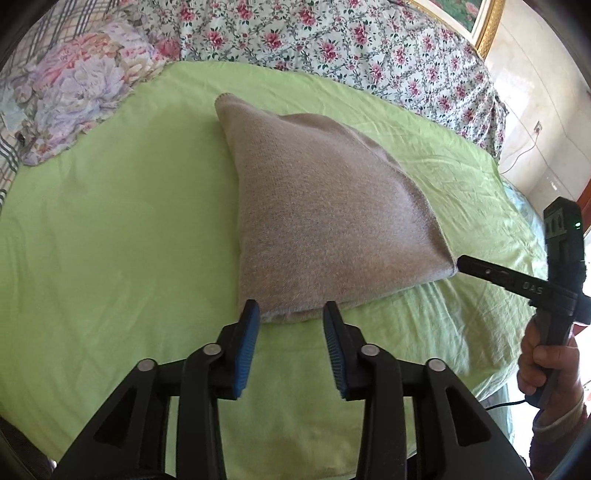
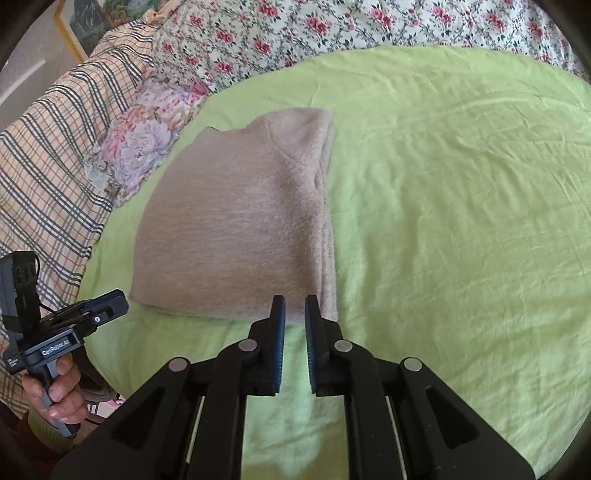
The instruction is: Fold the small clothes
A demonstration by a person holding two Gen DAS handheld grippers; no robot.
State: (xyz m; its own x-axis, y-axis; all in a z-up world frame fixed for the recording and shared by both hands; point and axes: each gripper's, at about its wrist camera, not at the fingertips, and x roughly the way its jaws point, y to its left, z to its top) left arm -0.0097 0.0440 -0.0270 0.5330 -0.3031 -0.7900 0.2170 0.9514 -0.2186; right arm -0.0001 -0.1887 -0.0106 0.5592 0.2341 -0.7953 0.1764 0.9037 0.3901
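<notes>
A beige fuzzy knit garment (image 1: 325, 218) lies folded in a flat rectangle on the green sheet (image 1: 110, 229). My left gripper (image 1: 291, 314) is open, its blue pads just short of the garment's near edge, holding nothing. My right gripper (image 2: 294, 306) is open with a narrow gap, its tips at the garment's (image 2: 236, 221) near right corner, empty. The right gripper also shows in the left wrist view (image 1: 460, 263), its tip at the garment's right corner. The left gripper shows in the right wrist view (image 2: 118, 301) just left of the garment's near left corner.
A floral quilt (image 1: 332, 40) runs along the far side of the bed. A purple floral pillow (image 1: 77, 92) and a plaid cloth (image 2: 48, 166) lie at the left. The bed's edge, a wall and a gold picture frame (image 1: 491, 29) are at the right.
</notes>
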